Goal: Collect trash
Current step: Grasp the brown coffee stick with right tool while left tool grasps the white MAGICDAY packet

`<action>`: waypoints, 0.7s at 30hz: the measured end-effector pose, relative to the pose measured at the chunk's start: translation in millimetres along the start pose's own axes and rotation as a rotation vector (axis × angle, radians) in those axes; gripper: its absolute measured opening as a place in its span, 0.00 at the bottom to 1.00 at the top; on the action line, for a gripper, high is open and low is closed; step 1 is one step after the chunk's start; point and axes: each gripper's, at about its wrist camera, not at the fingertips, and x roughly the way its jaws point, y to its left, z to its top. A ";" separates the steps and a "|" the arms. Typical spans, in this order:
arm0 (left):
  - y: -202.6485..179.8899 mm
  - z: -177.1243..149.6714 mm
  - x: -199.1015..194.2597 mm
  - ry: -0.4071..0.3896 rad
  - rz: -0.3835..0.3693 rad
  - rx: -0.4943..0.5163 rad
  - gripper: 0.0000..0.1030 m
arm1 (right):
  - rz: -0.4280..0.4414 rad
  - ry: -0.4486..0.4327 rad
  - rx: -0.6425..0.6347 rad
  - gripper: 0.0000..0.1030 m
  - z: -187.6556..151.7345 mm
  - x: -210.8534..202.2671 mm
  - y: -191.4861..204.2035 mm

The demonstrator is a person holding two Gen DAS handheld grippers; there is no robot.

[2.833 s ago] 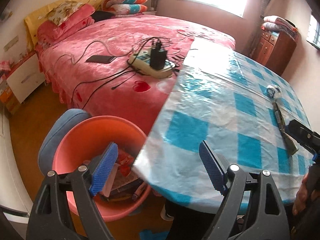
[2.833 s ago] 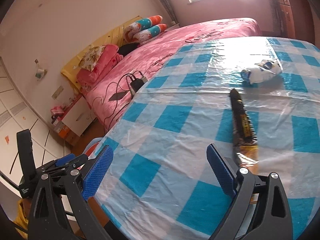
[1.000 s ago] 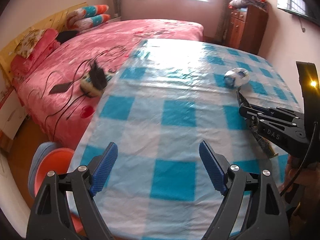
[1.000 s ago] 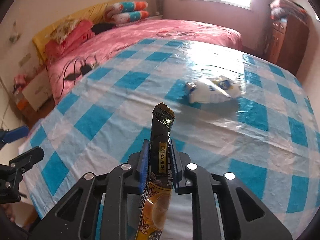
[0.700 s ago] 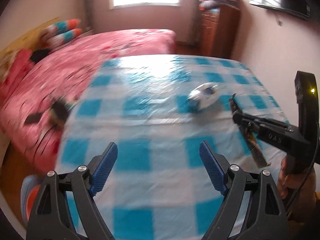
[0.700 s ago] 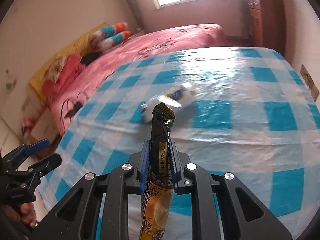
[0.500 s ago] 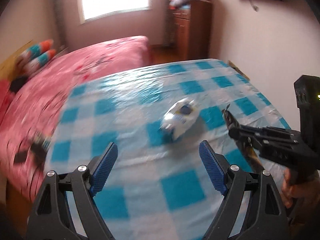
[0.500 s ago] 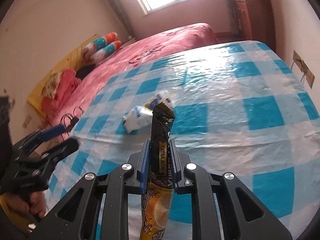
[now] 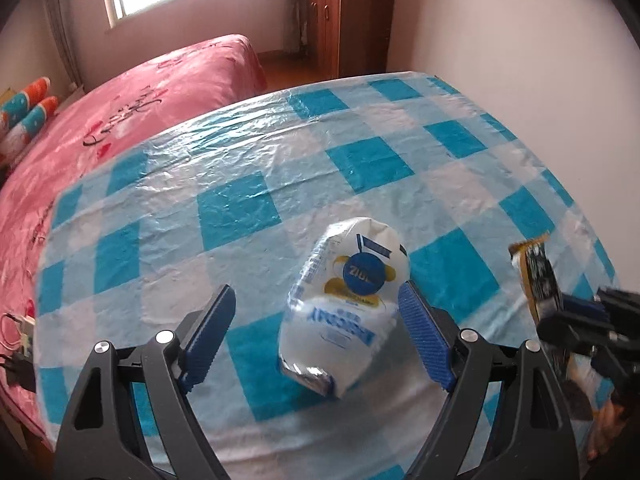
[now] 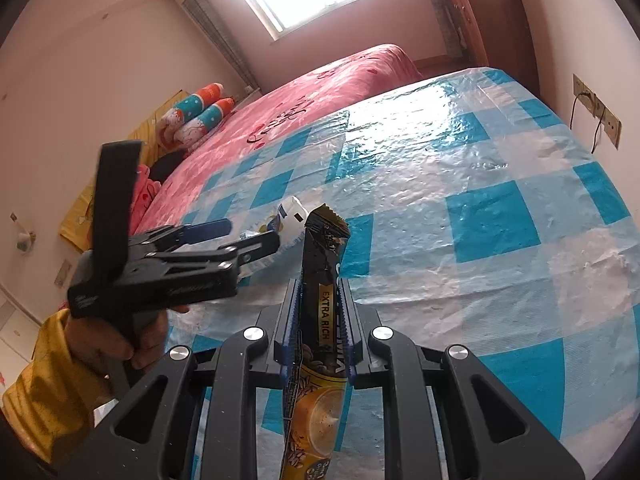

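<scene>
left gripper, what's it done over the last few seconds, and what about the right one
The left gripper swung from the pink basin at the table's edge across the checked table and now has its open jaws on either side of the white packet, not yet closed. The right gripper, open 2.8 s ago beside the coffee sachet, has shut on it and lifted it. The white packet stayed on the table.

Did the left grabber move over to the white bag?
Yes. The left gripper swung away from the pink bed across the checked table; its open fingers now sit either side of the white bag.
</scene>
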 end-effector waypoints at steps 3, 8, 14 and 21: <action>1.1 2.5 2.6 -0.006 -0.015 -0.022 0.82 | 0.008 0.009 0.003 0.20 0.8 3.8 -0.6; -8.1 4.1 7.8 -0.013 -0.019 -0.008 0.82 | 0.008 0.015 0.006 0.20 1.7 8.6 -1.5; -23.1 6.1 13.6 -0.019 0.020 0.062 0.82 | 0.000 0.026 0.008 0.20 0.6 12.9 -2.8; -16.4 6.6 16.3 -0.031 -0.006 0.006 0.68 | 0.001 0.028 0.010 0.20 1.0 15.6 -3.0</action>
